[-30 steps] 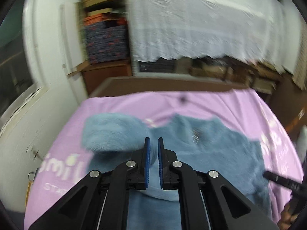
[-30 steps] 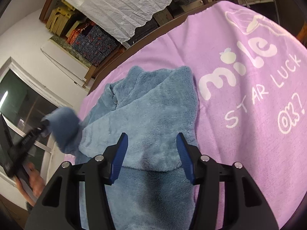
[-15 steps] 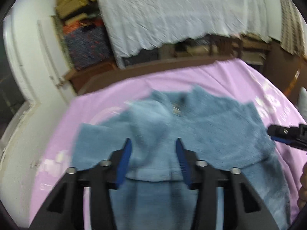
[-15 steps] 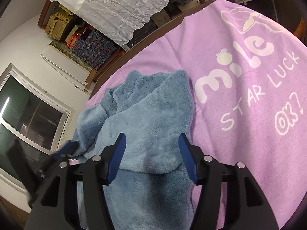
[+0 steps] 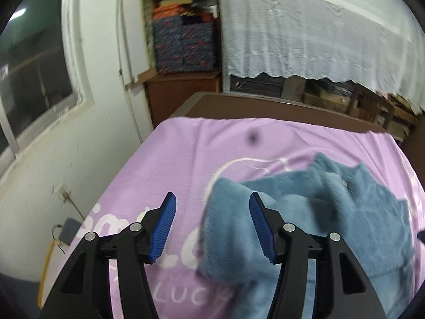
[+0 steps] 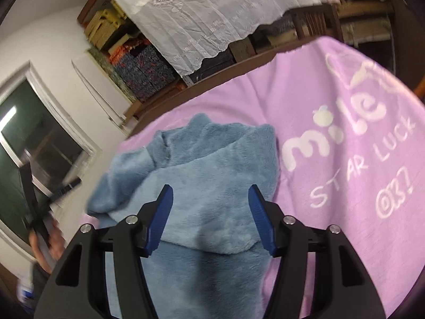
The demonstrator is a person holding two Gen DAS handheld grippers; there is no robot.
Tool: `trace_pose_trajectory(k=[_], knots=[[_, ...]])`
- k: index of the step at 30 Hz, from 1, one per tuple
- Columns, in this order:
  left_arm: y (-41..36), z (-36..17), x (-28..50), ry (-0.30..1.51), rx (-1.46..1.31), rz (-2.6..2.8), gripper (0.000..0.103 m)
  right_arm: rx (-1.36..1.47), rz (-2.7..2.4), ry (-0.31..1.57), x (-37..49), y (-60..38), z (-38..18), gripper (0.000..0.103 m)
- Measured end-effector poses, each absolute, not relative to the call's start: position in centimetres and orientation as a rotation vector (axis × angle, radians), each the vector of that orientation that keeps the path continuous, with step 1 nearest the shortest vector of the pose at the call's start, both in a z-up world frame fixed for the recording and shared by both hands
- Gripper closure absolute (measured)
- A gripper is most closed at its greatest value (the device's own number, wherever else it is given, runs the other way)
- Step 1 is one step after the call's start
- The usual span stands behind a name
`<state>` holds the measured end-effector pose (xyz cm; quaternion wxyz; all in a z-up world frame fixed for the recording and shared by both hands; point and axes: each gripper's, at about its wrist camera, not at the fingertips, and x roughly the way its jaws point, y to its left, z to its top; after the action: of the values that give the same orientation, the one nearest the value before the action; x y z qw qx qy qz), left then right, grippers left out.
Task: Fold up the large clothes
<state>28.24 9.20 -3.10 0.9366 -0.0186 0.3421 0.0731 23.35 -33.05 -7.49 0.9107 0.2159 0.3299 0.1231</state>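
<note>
Hovering with both tools empty, we hold the left gripper (image 5: 211,224) with its jaws parted, having just been opening, nothing between the blue pads. The right gripper (image 6: 209,218) is likewise half spread and grips nothing. The fluffy slate-blue fleece sweater (image 6: 212,175) lies partly folded on the lilac printed blanket (image 6: 345,172). In the left view its folded sleeve edge (image 5: 228,228) sits at three o'clock of our left tool, long axis running twelve to six, so we judge the left hand nearer that edge.
</note>
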Motion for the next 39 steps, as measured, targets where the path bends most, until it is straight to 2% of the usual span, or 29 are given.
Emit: trace_pose_trajectory(k=[4, 8, 12, 15, 21, 23, 24, 25, 27, 35, 39], knots=[[12.6, -4.9, 29.4, 0.74, -0.124, 0.16, 0.045, 0.442, 0.23, 0.731, 24.4, -31.5, -7.9, 0.043], [15.7, -6.6, 30.5, 0.813, -0.185, 0.2, 0.046, 0.403, 0.286, 0.779, 26.5, -26.6, -5.9, 0.043], [17.6, -6.1, 29.8, 0.799, -0.259, 0.192, 0.045, 0.214, 0.288, 0.788, 30.4, -18.7, -3.0, 0.029], [17.8, -5.3, 29.2, 0.77, -0.252, 0.199, 0.041, 0.134, 0.283, 0.8, 32.3, -15.1, -2.5, 0.029], [17.6, -4.8, 29.2, 0.774, -0.268, 0.165, 0.04, -0.126, 0.191, 0.843, 35.9, -7.5, -3.4, 0.027], [17.6, -4.8, 29.4, 0.78, -0.274, 0.159, 0.04, -0.179, 0.137, 0.829, 36.4, -6.8, -4.3, 0.042], [17.6, -4.8, 29.3, 0.783, -0.277, 0.156, 0.04, -0.173, 0.133, 0.833, 36.7, -6.8, -4.7, 0.073], [17.6, -4.8, 29.3, 0.783, -0.28, 0.15, 0.04, -0.141, 0.144, 0.854, 36.9, -7.4, -5.0, 0.095], [17.4, -4.6, 29.2, 0.779, -0.276, 0.14, 0.04, -0.046, 0.165, 0.864, 36.9, -9.0, -4.9, 0.095], [16.3, -4.6, 28.9, 0.763, -0.209, 0.161, 0.04, 0.098, 0.25, 0.581, 30.7, -14.8, 2.6, 0.095], [15.1, -5.3, 29.3, 0.796, -0.165, 0.133, 0.039, 0.123, 0.164, 0.565, 28.7, -19.7, 1.5, 0.094]])
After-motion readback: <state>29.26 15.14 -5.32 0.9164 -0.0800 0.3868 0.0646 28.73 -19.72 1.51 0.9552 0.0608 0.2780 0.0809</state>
